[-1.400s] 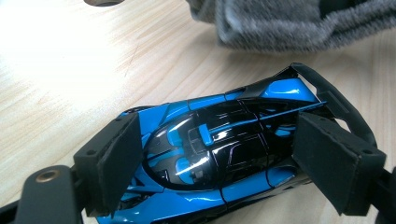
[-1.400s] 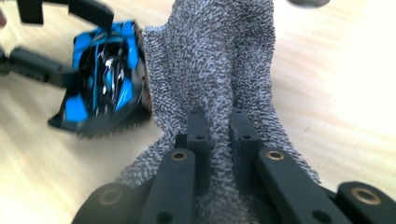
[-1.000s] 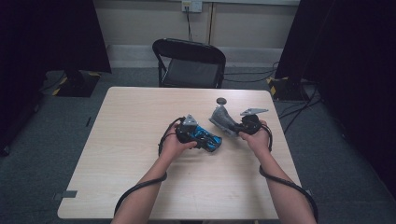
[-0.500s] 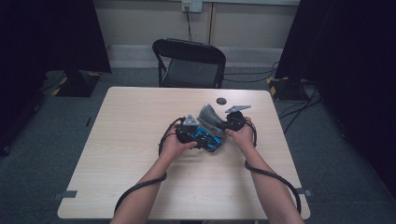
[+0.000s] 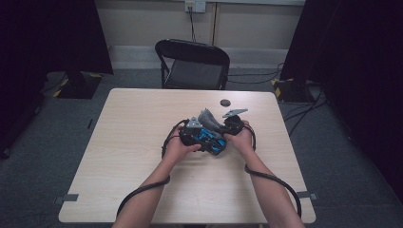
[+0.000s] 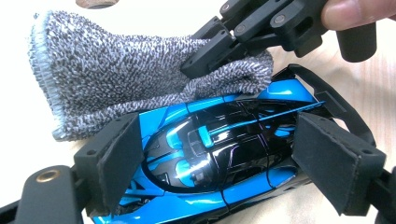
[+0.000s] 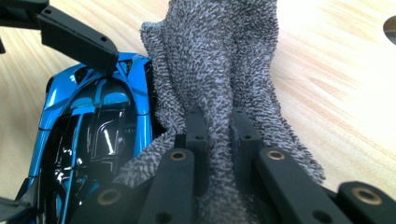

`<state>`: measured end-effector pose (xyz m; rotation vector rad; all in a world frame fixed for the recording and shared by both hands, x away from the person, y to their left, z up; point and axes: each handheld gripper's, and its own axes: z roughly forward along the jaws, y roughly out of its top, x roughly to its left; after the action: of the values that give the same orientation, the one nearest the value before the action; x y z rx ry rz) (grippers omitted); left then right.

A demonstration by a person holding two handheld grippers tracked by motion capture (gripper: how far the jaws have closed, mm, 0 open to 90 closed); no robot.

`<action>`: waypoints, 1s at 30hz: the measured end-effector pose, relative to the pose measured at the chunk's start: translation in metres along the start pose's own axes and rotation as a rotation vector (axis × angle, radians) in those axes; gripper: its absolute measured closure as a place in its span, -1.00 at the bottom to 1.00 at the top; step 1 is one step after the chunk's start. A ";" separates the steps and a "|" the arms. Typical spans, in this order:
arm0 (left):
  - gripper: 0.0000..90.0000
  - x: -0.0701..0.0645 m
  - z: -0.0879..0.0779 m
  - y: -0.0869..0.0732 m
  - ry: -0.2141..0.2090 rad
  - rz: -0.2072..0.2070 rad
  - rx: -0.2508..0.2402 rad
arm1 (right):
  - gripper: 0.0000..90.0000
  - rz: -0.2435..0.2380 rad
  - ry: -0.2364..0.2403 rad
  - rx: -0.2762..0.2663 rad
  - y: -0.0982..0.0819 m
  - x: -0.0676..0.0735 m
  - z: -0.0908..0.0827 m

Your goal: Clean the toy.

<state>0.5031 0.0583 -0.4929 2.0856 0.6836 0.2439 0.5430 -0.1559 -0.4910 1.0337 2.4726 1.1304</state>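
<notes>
A glossy blue and black toy car (image 6: 243, 116) lies on the wooden table (image 5: 128, 142), clamped side to side between the pads of my left gripper (image 6: 224, 156). A grey knitted cloth (image 7: 219, 56) is pinched in my shut right gripper (image 7: 219, 135) and rests against the car's side (image 7: 93, 121). In the high view both hands meet at mid-table: the left gripper (image 5: 199, 135) on the car (image 5: 209, 138), the right gripper (image 5: 224, 127) just right of it with the cloth (image 5: 209, 118) bunched above the car.
A small dark round disc (image 5: 225, 102) lies on the table behind the hands. A black folding chair (image 5: 195, 66) stands at the far edge. Cables trail from both grippers along the forearms toward the near edge.
My right hand has carried the cloth leftward, from beside the car to right against it. The left hand and the car have stayed put.
</notes>
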 end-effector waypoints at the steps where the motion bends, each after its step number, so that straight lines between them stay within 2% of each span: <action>1: -0.64 0.000 0.000 0.000 0.000 0.000 0.000 | 0.81 -0.007 0.004 0.002 0.000 0.000 0.000; 5: -0.64 0.000 0.000 0.000 0.002 0.002 0.000 | 0.80 -0.006 0.025 0.000 -0.002 -0.002 -0.001; 21: -0.64 0.000 0.000 0.000 0.001 0.003 0.002 | 0.80 -0.038 0.039 0.013 -0.013 -0.008 -0.016; 30: -0.64 -0.001 0.000 0.000 0.007 0.004 0.003 | 0.80 -0.016 0.031 0.004 -0.023 -0.010 -0.027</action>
<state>0.5023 0.0580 -0.4926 2.0900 0.6845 0.2530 0.5256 -0.1883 -0.4910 1.0031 2.5035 1.1451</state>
